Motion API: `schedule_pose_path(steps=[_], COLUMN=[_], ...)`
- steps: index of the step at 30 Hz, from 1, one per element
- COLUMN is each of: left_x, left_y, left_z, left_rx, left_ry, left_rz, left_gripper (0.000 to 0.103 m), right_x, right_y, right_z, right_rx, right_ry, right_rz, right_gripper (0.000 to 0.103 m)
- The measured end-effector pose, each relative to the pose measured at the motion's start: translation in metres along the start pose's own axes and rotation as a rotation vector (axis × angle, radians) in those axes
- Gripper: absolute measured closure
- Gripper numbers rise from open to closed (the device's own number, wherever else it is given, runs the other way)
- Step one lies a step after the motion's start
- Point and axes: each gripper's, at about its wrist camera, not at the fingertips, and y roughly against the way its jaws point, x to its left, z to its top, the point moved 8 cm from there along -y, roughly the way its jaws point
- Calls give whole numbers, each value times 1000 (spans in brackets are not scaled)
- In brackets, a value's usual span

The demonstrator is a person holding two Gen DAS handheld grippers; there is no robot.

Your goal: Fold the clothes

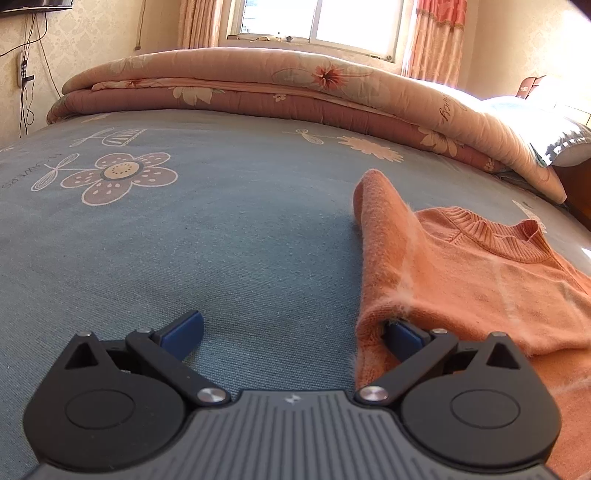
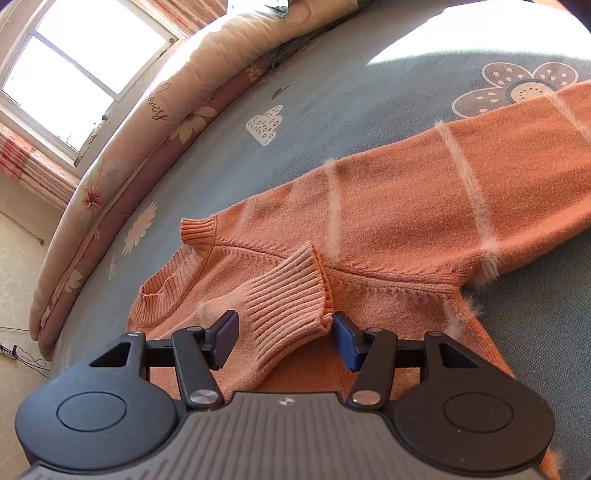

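Observation:
An orange knit sweater (image 1: 461, 280) with pale stripes lies flat on the blue flowered bed sheet (image 1: 221, 240). Its ribbed collar (image 1: 495, 236) points toward the quilt. My left gripper (image 1: 293, 334) is open wide over the sheet, and its right fingertip (image 1: 402, 334) touches the folded left edge of the sweater. In the right wrist view the sweater (image 2: 406, 206) has one sleeve folded across the chest. That sleeve's ribbed cuff (image 2: 284, 306) lies between the jaws of my right gripper (image 2: 285, 341), which is open, its pads beside the cuff and not pressing it.
A rolled peach floral quilt (image 1: 258, 81) runs along the far side of the bed, with a pillow (image 1: 554, 129) at its right end. Behind them is a window (image 1: 317, 18). The sheet (image 2: 369, 92) is bare beyond the sweater. A power strip (image 2: 9, 350) lies on the floor.

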Motion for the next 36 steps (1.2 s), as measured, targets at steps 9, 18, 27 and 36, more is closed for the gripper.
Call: schedule_pose_path(steps=[9,18,27,36], left_x=[1,1,30,68], left_y=[1,6,51,38], left_z=[2,3,41,39], left_rx=[8,84,37,79], left_ry=[30,66,157,242], left_rz=[-1,1,-107,-92], left_gripper=[1,1,1,1], right_x=[-1,-4,99,257], right_y=[-3,7,52,-49], right_z=[6,-1,-7,-94], right_rx=[-67,-67,-115,141], right_ry=[54,171,527,829], right_rz=[-36,-184,-137,98], right_gripper=[86,84,80,81])
